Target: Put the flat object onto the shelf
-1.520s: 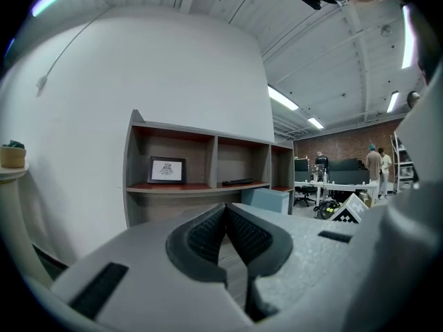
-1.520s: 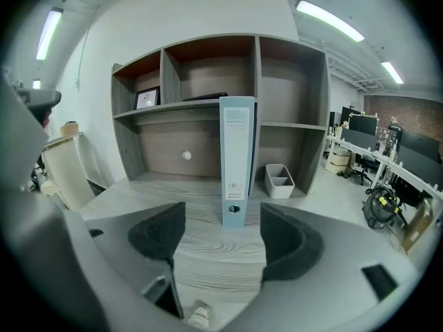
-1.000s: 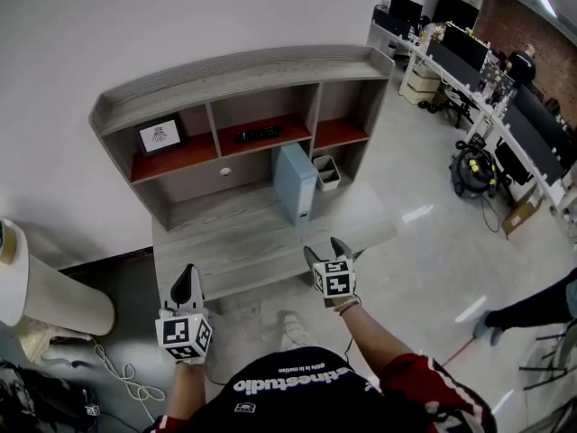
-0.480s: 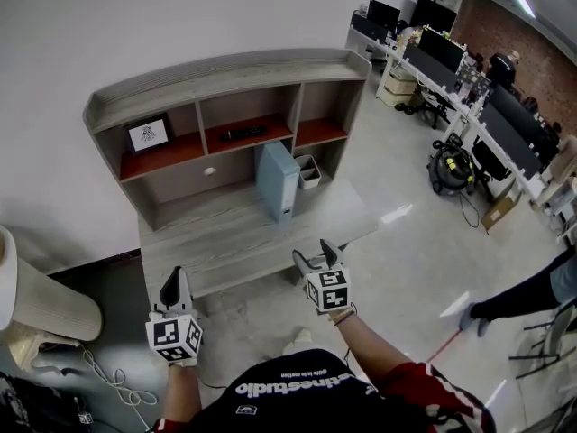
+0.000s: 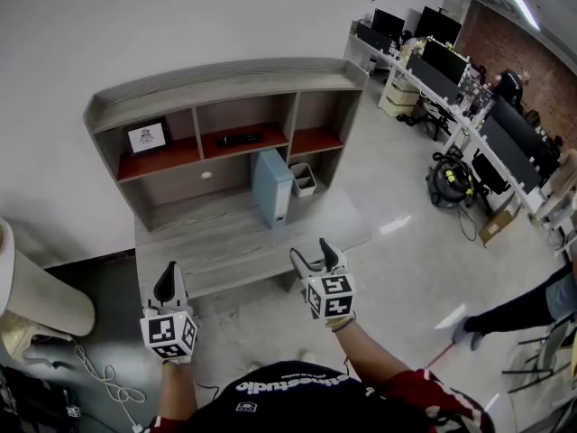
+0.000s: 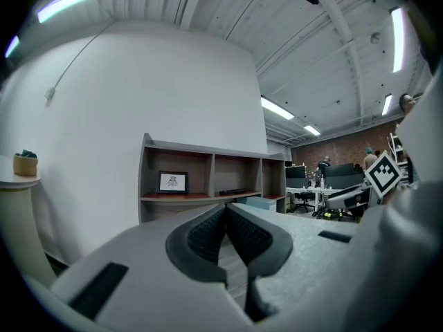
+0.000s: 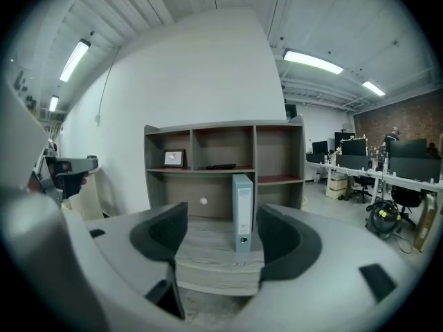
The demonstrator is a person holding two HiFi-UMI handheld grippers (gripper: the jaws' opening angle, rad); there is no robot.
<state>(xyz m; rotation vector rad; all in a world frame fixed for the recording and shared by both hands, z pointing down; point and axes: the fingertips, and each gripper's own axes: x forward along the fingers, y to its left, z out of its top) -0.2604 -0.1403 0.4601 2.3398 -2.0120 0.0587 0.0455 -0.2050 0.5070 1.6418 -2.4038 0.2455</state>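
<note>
where the binder is: the pale blue binder [image 5: 272,188] stands on the grey desk top [image 5: 198,246] of the shelf unit [image 5: 225,72], about mid-frame in the head view. It's in front of the cubbies, not on a shelf yet.
which way from me: straight ahead, so up and a bit left of my right tongs [image 5: 311,249] in the head view. In the right gripper view it shows in the gap between the jaws, closer to the right one, but well apart from them.
long axis: upright, narrow spine facing me, wide faces out to the sides
nearer hand: the right one, easily. My left tongs [image 5: 169,273] sit lower left, off toward the desk's left end.
right tongs: spread wide, nothing in them
left tongs: clenched on nothing, pads pressed together
binder feel: I'd guess stiff board with a smooth coating. It's a thin slab with a white label down the spine and a finger hole near the bottom.
shelf: grey wood grain, curved top, reddish-brown boards
other stuff: picture frame [image 5: 146,137] in the left cubby, a dark remote-looking thing [image 5: 239,139] in the middle one, small bin [image 5: 303,179] just right of the binder
pads: dark and ribbed, so they should bite fine on those flat sides
</note>
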